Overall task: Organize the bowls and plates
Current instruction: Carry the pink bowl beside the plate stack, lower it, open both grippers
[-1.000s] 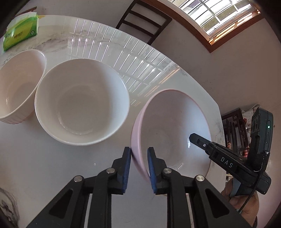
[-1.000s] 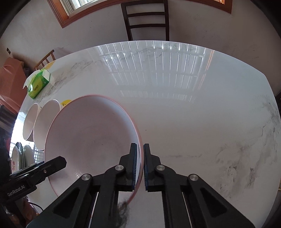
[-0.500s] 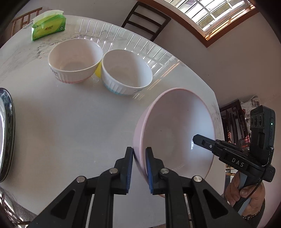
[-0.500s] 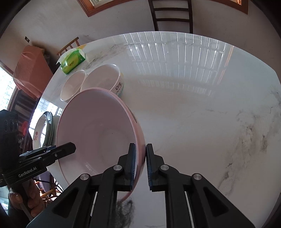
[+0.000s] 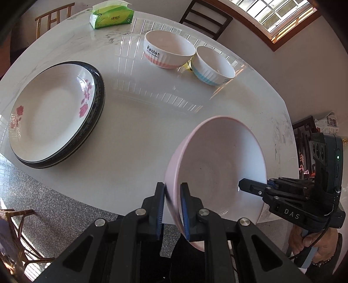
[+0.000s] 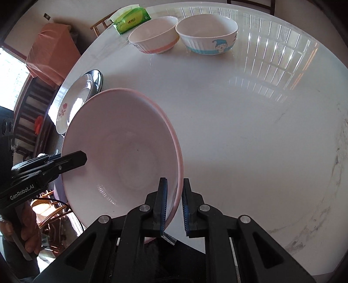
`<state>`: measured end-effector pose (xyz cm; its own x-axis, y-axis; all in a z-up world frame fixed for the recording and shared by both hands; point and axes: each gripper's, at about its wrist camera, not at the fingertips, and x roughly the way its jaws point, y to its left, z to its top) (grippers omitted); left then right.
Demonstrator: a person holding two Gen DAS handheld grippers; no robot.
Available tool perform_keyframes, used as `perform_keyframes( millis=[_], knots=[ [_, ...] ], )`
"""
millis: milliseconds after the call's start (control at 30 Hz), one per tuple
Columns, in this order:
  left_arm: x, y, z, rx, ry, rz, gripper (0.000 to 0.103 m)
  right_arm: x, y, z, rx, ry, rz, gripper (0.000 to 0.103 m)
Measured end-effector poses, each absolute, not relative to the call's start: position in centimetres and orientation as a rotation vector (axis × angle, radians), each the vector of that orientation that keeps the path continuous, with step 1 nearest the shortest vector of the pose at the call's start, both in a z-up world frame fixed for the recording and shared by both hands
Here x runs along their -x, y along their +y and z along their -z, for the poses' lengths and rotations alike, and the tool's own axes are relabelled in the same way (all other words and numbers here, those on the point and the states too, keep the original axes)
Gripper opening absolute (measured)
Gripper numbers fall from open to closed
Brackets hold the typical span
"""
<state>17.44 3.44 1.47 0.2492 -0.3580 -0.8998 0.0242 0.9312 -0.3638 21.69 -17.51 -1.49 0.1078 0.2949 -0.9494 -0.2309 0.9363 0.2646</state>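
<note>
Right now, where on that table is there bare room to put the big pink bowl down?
The widest bare patch of table lies on the big pink bowl's window-reflection side, below the two small bowls. A narrower gap runs between the plate stack and those bowls. The far edge by the tissue pack is crowded.

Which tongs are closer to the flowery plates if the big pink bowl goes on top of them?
Probably left. Both tongs grip the big pink bowl's rim, but the left tongs hold the side facing the stack of flowered white plates. The right tongs hold the far side.
</note>
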Motion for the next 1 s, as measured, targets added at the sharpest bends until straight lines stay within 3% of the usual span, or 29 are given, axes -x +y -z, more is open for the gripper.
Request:
perform_keyframes(
  millis=[467, 667, 867, 1000],
  knots=[
    [-19.4, 4.8, 0.6, 0.273, 1.294, 0.231, 0.015, -21.7, -14.8, 2.1, -0.038, 1.439, -0.367, 0.014],
    [-19.3, 3.9, 0.3, 0.109, 1.217, 0.223, 0.016, -21.5, -14.7, 1.4, -0.04, 1.373, -0.382, 0.017],
    [-19.2, 5.2, -0.5, 0.032, 1.132, 0.202, 0.035, -20.7, -17.4, -1.7, -0.128, 1.206, -0.414, 0.021],
    [-19.6, 6.6, -1.4, 0.084, 1.128, 0.22, 0.035, -21.1, -19.4, -2.8, -0.192, 1.169, -0.407, 0.021]
  ],
)
